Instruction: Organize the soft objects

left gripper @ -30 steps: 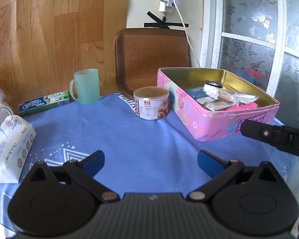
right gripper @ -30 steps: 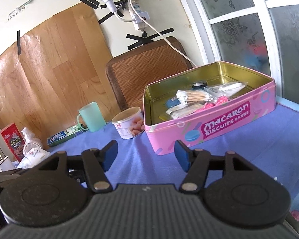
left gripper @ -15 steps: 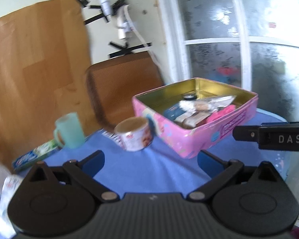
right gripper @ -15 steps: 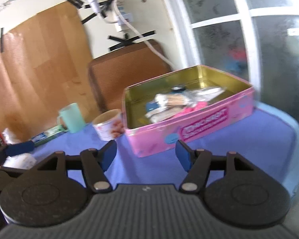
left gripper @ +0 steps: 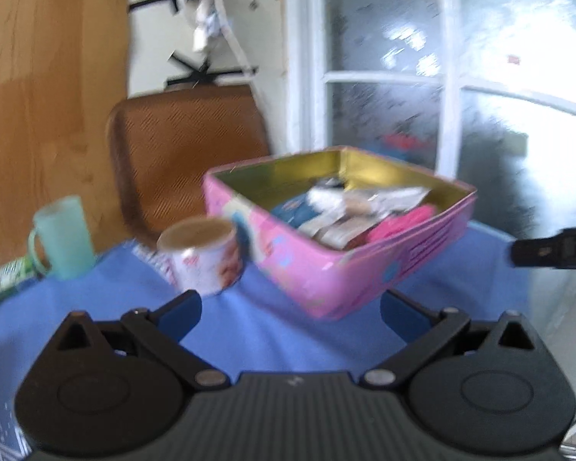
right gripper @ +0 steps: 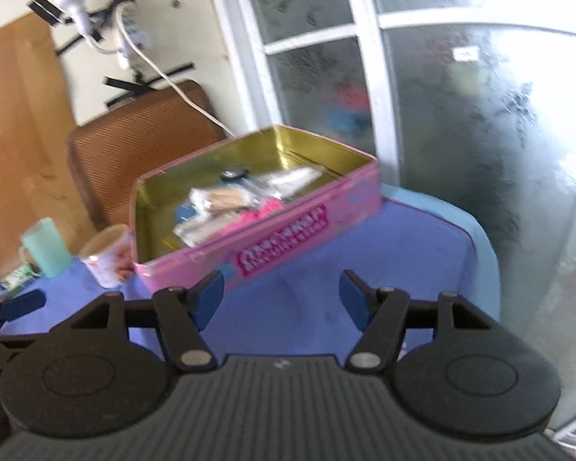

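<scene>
The pink biscuit tin [left gripper: 368,269] stands open on the blue tablecloth [left gripper: 96,315] and holds soft things — a pink fluffy piece [left gripper: 399,223], white packets [left gripper: 368,199] and a blue pack [left gripper: 295,207]. Beside it stand a small can [left gripper: 203,257] and a green mug [left gripper: 63,238]. The left gripper [left gripper: 290,309] and the right gripper [right gripper: 281,299] both hang with fingers spread, holding nothing — above the cloth.

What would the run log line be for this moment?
left gripper: open, empty | right gripper: open, empty | pink tin: lidless, holding packets
</scene>
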Demonstrator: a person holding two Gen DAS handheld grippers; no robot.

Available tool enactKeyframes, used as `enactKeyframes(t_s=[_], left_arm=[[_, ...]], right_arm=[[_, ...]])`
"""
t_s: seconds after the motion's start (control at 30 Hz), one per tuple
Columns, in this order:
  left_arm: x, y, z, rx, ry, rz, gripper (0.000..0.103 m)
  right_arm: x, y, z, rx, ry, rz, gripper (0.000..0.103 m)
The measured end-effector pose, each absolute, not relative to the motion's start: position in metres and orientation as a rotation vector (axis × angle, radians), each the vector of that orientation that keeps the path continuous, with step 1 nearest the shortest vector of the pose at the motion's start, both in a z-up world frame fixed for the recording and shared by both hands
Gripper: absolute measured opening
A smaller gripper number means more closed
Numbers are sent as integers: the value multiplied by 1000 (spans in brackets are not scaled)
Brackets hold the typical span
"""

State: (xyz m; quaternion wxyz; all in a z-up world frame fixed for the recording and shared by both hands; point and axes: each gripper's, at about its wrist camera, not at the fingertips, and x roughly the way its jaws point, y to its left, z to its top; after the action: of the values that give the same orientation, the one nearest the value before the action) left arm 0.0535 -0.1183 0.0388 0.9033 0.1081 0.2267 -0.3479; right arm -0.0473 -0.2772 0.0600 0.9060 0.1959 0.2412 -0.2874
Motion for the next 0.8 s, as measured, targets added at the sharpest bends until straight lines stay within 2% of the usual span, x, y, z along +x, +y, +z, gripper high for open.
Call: enactKeyframes(t_s=[0.13,0.8], left_arm=[[68,-116,30,185,546,-702,103],[68,-104,46,196,467,-600,103]], right_arm=[[-44,-273,57,404,512,-640,69],[16,-236,58,319,533,-521,69]])
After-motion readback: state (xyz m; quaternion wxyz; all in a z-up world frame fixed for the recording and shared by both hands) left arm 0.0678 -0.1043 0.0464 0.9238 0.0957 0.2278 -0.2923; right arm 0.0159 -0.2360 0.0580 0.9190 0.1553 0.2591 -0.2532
